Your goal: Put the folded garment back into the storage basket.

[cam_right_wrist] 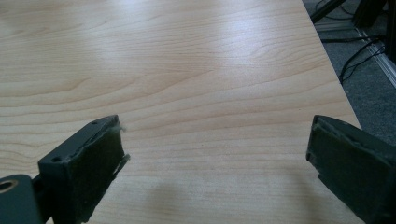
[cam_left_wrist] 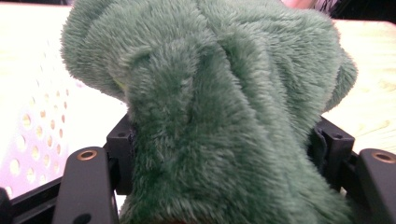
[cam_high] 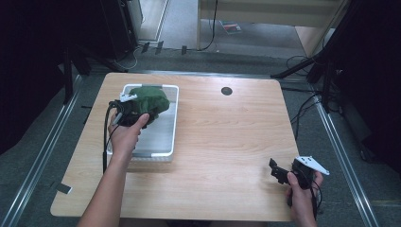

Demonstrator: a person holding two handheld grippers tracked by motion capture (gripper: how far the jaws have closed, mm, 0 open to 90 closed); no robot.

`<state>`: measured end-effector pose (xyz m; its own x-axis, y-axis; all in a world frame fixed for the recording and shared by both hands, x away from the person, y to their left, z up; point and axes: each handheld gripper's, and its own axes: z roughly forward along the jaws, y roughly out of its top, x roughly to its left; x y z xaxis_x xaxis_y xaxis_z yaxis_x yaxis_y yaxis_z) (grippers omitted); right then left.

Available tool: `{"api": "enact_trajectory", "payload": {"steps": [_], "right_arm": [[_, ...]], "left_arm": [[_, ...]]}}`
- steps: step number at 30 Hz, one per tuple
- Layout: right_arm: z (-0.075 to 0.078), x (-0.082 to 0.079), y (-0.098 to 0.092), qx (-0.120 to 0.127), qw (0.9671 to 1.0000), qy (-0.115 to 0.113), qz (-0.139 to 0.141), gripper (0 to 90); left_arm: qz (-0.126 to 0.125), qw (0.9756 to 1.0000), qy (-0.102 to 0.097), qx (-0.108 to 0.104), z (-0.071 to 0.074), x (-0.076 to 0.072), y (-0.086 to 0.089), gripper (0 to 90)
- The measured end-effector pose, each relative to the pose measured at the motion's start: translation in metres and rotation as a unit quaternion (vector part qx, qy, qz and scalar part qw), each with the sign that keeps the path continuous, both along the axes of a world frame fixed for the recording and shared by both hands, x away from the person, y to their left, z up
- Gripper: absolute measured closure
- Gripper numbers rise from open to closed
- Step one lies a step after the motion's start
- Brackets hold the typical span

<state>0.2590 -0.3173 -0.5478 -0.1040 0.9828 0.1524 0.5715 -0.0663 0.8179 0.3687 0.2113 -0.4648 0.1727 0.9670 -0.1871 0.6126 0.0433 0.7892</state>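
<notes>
A dark green plush cloth (cam_high: 152,99) hangs bunched over the far end of a white basket (cam_high: 174,124) on the left of the table. My left gripper (cam_high: 130,111) is shut on it from the near side. In the left gripper view the plush (cam_left_wrist: 224,93) fills the gap between the two black jaws of the left gripper (cam_left_wrist: 224,151), and the basket's perforated white wall (cam_left_wrist: 32,140) lies to the left. My right gripper (cam_high: 277,173) rests low at the table's front right corner. Its jaws stand wide apart, and bare wood lies between them at the right gripper (cam_right_wrist: 215,154).
The wooden table (cam_high: 227,132) has a small dark round hole (cam_high: 226,91) near its far edge. Cables and stand legs lie on the floor past the right edge (cam_right_wrist: 359,51). The table's front edge runs just under the right hand.
</notes>
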Motion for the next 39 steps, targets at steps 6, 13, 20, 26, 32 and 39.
{"api": "enact_trajectory", "payload": {"steps": [6,13,20,26,32,39], "right_arm": [[0.0,0.0,0.0,0.001,1.0,0.0,0.0,3.9],[0.0,0.0,0.0,0.0,1.0,0.0,0.001,3.9],[0.0,0.0,0.0,0.001,1.0,0.0,0.0,3.9],[0.0,0.0,0.0,0.001,1.0,0.0,0.0,3.9],[0.0,0.0,0.0,0.0,1.0,0.0,0.0,3.9],[0.0,0.0,0.0,0.0,1.0,0.0,0.0,3.9]], "left_arm": [[0.0,0.9993,0.035,0.008,-0.015,0.011,0.011,30.6],[-0.009,0.996,0.088,0.007,-0.027,0.018,0.016,28.9],[-0.021,0.9922,0.12,0.027,-0.026,0.021,0.014,18.3],[-0.025,0.9936,0.108,0.023,-0.017,0.018,0.012,1.6],[-0.024,0.9962,0.082,0.018,-0.006,0.011,0.014,1.5],[-0.039,0.999,0.019,0.009,0.016,-0.009,0.009,1.5]]}}
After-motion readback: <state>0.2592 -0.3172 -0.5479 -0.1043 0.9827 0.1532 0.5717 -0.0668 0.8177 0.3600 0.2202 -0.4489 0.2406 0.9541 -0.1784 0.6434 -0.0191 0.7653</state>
